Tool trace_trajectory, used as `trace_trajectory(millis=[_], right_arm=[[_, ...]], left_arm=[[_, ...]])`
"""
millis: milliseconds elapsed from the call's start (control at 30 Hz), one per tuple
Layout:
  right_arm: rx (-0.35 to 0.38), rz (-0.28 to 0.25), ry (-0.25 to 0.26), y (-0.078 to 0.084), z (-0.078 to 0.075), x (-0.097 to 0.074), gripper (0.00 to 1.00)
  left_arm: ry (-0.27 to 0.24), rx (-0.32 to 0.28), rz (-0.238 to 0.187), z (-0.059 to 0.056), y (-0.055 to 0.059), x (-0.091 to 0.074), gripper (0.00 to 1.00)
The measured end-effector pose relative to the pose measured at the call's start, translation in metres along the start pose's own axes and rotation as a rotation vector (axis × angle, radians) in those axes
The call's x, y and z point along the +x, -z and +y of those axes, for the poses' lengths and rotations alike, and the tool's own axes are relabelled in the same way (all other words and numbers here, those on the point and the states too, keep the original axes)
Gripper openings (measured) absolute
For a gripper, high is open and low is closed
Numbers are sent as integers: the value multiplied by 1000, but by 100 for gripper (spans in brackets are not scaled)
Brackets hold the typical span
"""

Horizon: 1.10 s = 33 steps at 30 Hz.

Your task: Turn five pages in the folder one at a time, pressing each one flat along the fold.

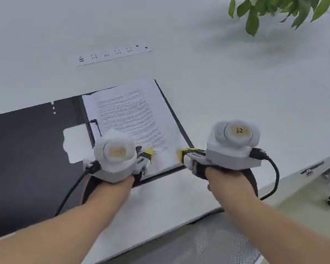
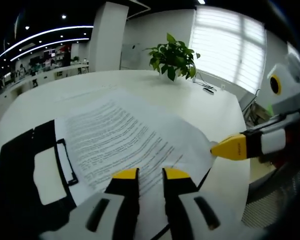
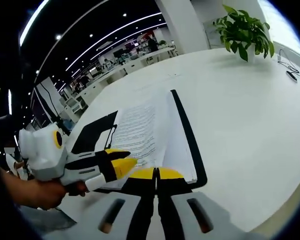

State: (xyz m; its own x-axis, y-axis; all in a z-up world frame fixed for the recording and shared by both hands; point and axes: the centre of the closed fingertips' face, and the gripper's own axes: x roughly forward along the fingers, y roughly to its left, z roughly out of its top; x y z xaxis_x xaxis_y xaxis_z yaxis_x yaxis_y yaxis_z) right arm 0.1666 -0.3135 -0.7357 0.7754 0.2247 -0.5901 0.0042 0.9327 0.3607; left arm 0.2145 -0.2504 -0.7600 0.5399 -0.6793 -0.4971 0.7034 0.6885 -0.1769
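The folder (image 1: pixel 33 159) lies open on the white table, its black cover spread to the left and a printed page (image 1: pixel 132 115) on the right half. My left gripper (image 1: pixel 144 155) hovers over the page's near edge, jaws a narrow gap apart (image 2: pixel 150 174) with paper showing between them. My right gripper (image 1: pixel 184 155) sits at the page's near right corner, its jaws pressed together (image 3: pixel 156 174). Whether paper is pinched there I cannot tell. In the left gripper view the right gripper's yellow tip (image 2: pixel 225 148) meets the page corner. The two grippers point toward each other.
A white power strip (image 1: pixel 113 54) lies beyond the folder, and a green plant (image 1: pixel 275 11) stands at the far right. A white card (image 1: pixel 77 144) is clipped inside the black cover. The table's front edge (image 1: pixel 297 173) runs close behind my right hand.
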Motion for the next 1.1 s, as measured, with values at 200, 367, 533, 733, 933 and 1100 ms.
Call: trace_trajectory(millis=[200,367,533,733,933,1100], right_arm=[[-102,4,41,-2,-2,-3,0],[-231,2,66,-4,0,-8,0],[-313,-24,30,-10,18,-14,0],[-355,-65,-27,-22,47,-21,0],[-406,-85,-88,-24,80,-22,0],[-458,-99,-145,-24,113,-21,0]], left_arm=[[-15,10,-33,7,-3,-29,18],[-39,27,-43,14,-1,-48,17],[-59,25,-69,19,-5,-61,17],[-92,8,-116,32,-16,-83,19],[-118,-19,-167,46,-23,-107,22],[-139,-27,-197,59,-23,-128,25]])
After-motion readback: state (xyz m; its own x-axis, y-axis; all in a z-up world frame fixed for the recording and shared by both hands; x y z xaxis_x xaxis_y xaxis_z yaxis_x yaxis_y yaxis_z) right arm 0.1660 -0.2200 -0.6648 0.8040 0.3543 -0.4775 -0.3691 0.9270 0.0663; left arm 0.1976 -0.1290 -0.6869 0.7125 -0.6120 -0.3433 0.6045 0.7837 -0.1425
